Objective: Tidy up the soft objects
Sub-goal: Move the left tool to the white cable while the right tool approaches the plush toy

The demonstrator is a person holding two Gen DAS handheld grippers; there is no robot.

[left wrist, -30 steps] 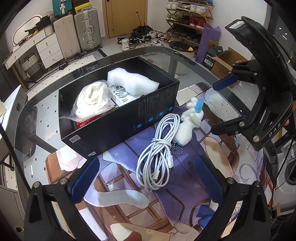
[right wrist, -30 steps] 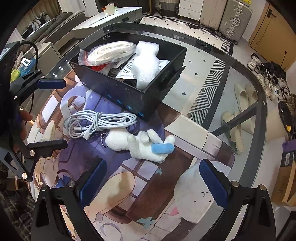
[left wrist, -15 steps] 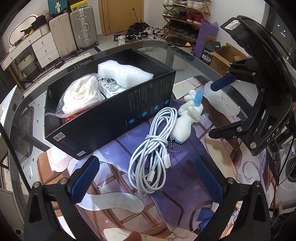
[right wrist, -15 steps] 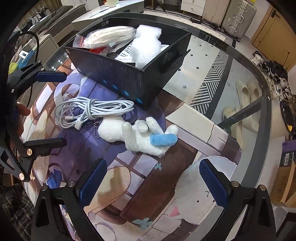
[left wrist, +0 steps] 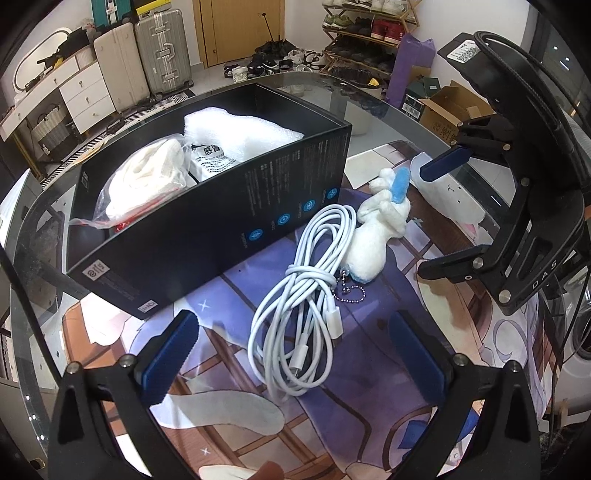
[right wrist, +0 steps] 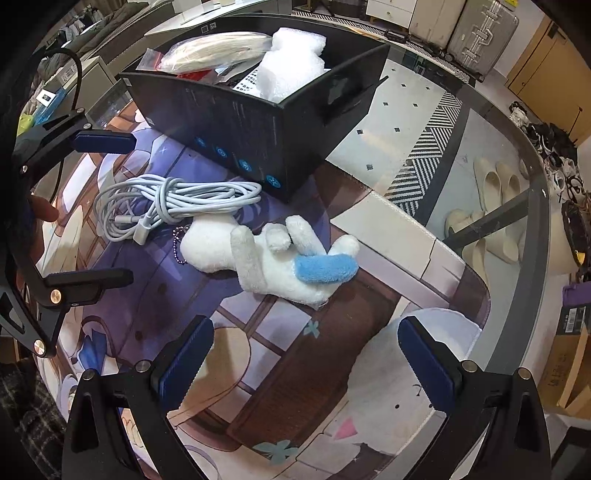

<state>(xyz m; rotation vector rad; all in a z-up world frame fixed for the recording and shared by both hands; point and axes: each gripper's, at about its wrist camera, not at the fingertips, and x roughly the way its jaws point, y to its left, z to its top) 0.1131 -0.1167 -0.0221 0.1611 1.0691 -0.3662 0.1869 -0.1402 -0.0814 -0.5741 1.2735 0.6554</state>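
A white plush toy (right wrist: 273, 258) with a blue ear and a bead chain lies on the printed mat, just right of a coiled white cable (left wrist: 306, 288). Behind both stands an open black box (left wrist: 207, 218). It holds a bagged white soft item (left wrist: 144, 184), a white foam wrap (left wrist: 236, 129) and a leaflet. My left gripper (left wrist: 295, 354) is open and empty, hovering just short of the cable (right wrist: 166, 206). My right gripper (right wrist: 306, 362) is open and empty, just short of the plush (left wrist: 376, 229). Each gripper shows in the other's view: the right gripper (left wrist: 443, 214) and the left gripper (right wrist: 107, 210).
The printed mat (right wrist: 280, 369) covers a round glass table (right wrist: 517, 206) whose edge curves close on the right. On the floor below are slippers (right wrist: 495, 214), suitcases (left wrist: 162, 48), a shoe rack (left wrist: 369, 33) and cardboard boxes (left wrist: 450, 110).
Both grippers have come closer to the mat: the cable looms larger in the left view and the plush in the right view. Nothing on the table has moved.
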